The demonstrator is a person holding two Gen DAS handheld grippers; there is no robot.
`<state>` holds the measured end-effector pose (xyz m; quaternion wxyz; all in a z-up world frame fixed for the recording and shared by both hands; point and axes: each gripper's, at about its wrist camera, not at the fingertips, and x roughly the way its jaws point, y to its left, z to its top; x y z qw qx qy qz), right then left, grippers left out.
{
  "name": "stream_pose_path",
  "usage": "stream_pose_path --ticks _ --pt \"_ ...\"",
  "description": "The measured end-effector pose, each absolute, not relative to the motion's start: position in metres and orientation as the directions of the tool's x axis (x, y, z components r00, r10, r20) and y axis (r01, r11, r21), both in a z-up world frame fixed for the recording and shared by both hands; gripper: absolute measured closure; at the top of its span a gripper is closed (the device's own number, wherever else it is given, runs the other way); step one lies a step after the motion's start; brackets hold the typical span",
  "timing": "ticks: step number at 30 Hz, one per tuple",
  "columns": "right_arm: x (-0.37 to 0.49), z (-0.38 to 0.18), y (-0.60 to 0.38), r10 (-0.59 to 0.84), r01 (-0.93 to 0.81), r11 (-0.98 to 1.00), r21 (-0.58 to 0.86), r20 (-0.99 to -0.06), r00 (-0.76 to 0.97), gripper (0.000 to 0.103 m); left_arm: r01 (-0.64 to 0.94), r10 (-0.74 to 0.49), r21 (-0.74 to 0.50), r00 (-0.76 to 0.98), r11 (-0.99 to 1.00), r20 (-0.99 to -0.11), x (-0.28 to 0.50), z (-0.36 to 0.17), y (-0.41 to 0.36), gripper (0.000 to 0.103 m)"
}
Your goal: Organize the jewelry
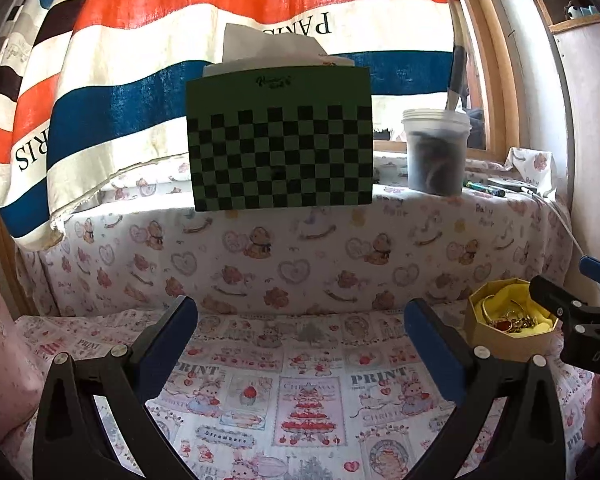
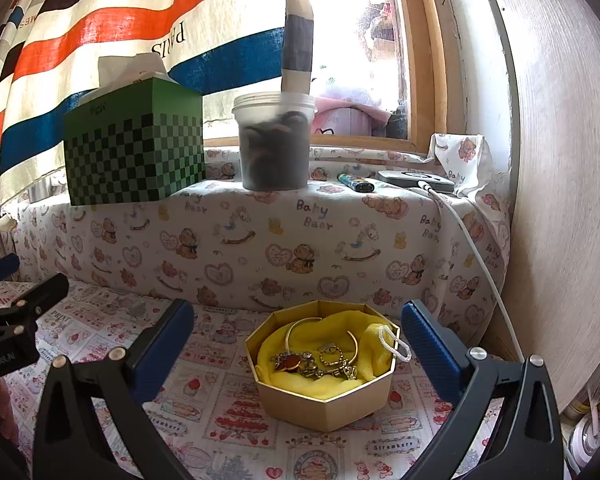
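An octagonal tan jewelry box [image 2: 324, 404] lined with yellow cloth sits on the printed tablecloth. It holds a gold bangle [image 2: 300, 326], a red-stone brooch [image 2: 290, 362], gold rings and chains [image 2: 334, 362]. A white beaded loop [image 2: 396, 344] hangs over its right rim. My right gripper [image 2: 296, 344] is open, its blue pads either side of the box and just short of it. My left gripper [image 1: 300, 344] is open and empty over bare cloth, left of the box [image 1: 508, 336].
A green checkered tissue box [image 2: 134, 152], a clear tub of dark items [image 2: 274, 144], a lighter [image 2: 356, 183] and a charging device with white cable [image 2: 420, 180] stand on the raised ledge behind. A striped curtain [image 1: 180, 60] hangs behind; a wall [image 2: 560, 200] is at right.
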<state>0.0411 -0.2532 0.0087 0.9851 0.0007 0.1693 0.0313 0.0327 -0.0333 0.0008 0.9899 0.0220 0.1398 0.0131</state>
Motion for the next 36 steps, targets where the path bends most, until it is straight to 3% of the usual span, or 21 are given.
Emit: stream_pose_path --ticks 36 --pt "0.0421 0.0082 -0.2523 0.075 -0.076 0.997 0.011 -0.339 0.938 0.0 -0.018 0.031 0.051 0.958 0.999 -0.284 0.0343 0.0001 -0.0334 0.0"
